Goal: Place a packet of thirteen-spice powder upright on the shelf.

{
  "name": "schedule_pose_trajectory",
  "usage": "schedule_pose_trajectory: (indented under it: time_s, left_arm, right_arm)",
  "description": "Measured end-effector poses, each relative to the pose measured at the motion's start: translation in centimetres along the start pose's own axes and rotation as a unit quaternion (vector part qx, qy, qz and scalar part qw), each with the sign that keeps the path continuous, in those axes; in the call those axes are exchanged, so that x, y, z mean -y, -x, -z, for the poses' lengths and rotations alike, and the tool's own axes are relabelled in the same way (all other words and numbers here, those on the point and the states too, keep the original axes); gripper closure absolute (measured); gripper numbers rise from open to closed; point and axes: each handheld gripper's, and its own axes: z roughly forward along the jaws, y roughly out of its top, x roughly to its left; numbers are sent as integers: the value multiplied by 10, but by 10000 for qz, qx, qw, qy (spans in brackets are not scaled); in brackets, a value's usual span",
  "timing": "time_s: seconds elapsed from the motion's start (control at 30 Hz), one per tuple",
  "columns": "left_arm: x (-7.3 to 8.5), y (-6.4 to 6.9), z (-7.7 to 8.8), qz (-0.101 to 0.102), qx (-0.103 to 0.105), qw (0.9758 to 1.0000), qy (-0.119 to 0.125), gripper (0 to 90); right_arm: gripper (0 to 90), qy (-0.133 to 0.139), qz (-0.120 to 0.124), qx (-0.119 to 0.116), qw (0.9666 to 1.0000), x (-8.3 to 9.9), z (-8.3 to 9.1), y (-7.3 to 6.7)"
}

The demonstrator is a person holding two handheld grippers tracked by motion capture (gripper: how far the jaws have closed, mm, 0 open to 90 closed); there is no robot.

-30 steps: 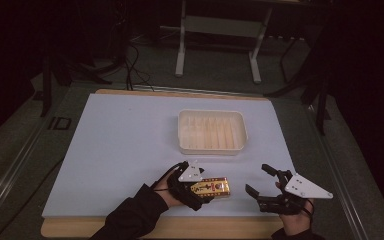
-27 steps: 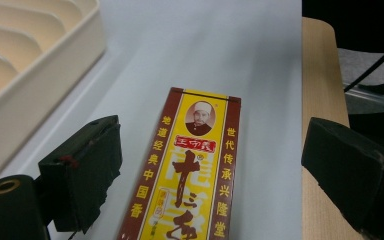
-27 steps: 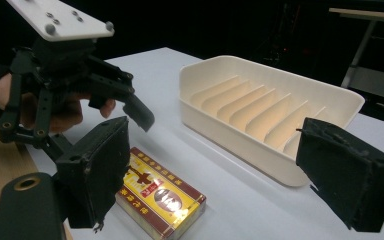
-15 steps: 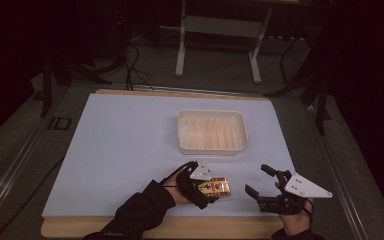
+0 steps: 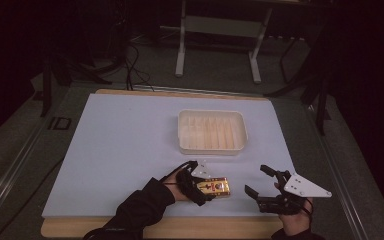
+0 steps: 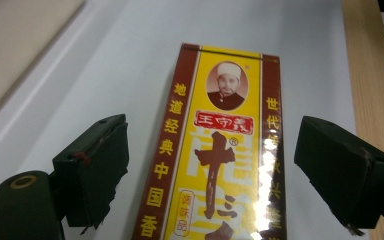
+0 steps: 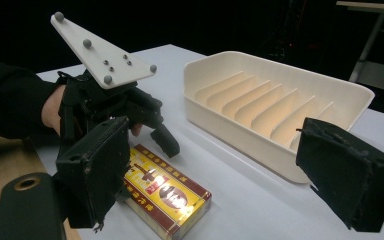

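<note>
A flat yellow and dark red box (image 5: 219, 188) with Chinese print lies on the white table (image 5: 130, 150) near its front edge. My left gripper (image 5: 206, 185) is open, and its jaws straddle the box's near end. In the left gripper view the box (image 6: 225, 100) lies between the two pads (image 6: 92, 167), with a gap on each side. My right gripper (image 5: 255, 179) hovers open to the right of the box, holding nothing. In the right gripper view the box (image 7: 167, 197) lies under the left gripper (image 7: 145, 130), whose grey plate points up.
A cream ribbed tray (image 5: 211, 131) stands behind the box at mid table; its near wall (image 7: 240, 135) is close in the right gripper view. A wooden strip (image 5: 180, 227) borders the table's front. Metal stand legs (image 5: 217, 45) rise beyond the far edge.
My left gripper has slid right so that its jaws now flank the box. The box and the right gripper have stayed put.
</note>
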Motion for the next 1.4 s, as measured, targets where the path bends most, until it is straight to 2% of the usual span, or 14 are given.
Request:
schedule_pose_trajectory:
  time_s: [0.2,0.23,0.37,0.47,0.6,0.73,0.8,0.83,0.9,1.0,1.13,1.17,1.27,1.4]
  left_arm:
    - [0,1,-4,2,-13,10000,-99,158]
    - [0,1,-4,-16,64,9999,-136,167]
    - [0,2,-5,-102,102,9996,-237,210]
    - [0,5,-8,-185,30,9992,-361,193]
    - [1,5,-8,-203,-109,9990,-380,239]
    - [1,5,-8,-162,-148,9991,-367,282]
    - [1,4,-7,-115,-83,9993,-351,308]
    - [1,3,-6,-67,-136,9992,-358,308]
    - [0,2,-4,33,-115,9993,-356,321]
    - [0,3,-2,42,-88,9995,-300,325]
    - [-3,5,4,13,-166,9996,-213,328]
    - [-5,7,7,71,-200,9997,-151,328]
    - [-7,8,11,78,-253,9996,-105,328]
    - [-11,11,18,73,-260,9996,-45,329]
  right_arm:
    - [139,-11,-16,-12,10000,0,0,0]
    - [139,-9,-16,-10,10000,0,0,0]
    - [139,-11,-47,-13,10000,0,0,1]
    - [139,-10,-54,-12,10000,0,0,1]
    - [139,-11,-51,-12,10000,0,0,1]
    - [140,-14,-49,-13,10000,0,0,1]
    - [140,-11,-54,-11,10000,0,0,1]
    - [140,-11,-54,-11,10000,0,0,1]
    - [139,-8,-56,-5,10000,0,0,1]
    - [139,-11,-53,-3,10000,0,0,1]
    - [140,-13,-54,3,10000,0,0,1]
    - [139,-15,-55,8,10000,0,0,1]
    - [140,-13,-46,9,10000,0,0,0]
    - [140,-22,-40,14,10000,1,-1,1]
